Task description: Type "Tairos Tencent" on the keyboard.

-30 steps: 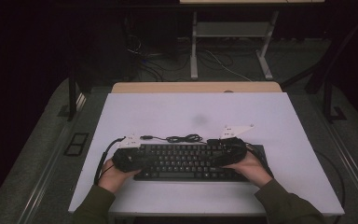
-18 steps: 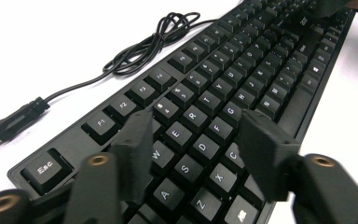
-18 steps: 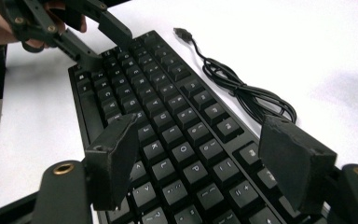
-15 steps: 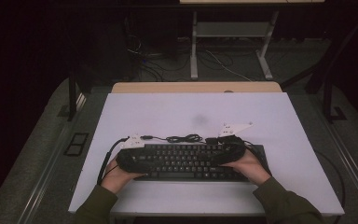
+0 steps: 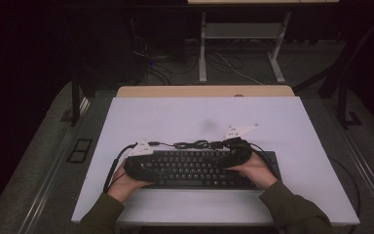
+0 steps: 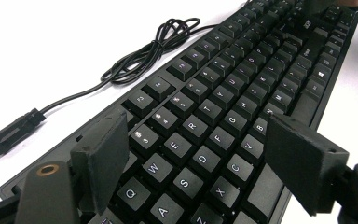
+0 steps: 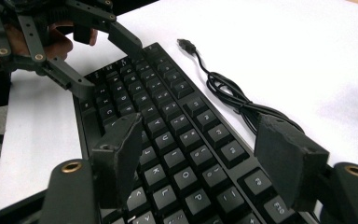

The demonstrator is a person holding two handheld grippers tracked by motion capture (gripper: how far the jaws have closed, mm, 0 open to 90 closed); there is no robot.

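Left gripper (image 5: 143, 163) jaws just opened — were near shut a second ago, now spread wide over the left end of the black keyboard (image 5: 199, 168). In the left gripper view (image 6: 205, 158) pads stood apart above the Q–C key block, not pressing anything. Reads as a release of that end: keyboard set down flat on the white table (image 5: 175, 117), placement likely finished on the left.

Right gripper (image 5: 236, 155) jaws eased in slightly but stayed spread; in the right gripper view (image 7: 200, 158) pads straddled the right-hand letter keys, no pinch visible.

Keyboard lay along the near edge of the table, between and under both sets of jaws. USB cable (image 5: 195, 144) bunched just beyond its far edge, plug (image 7: 186, 45) loose on the table. Both hands hardly shifted.
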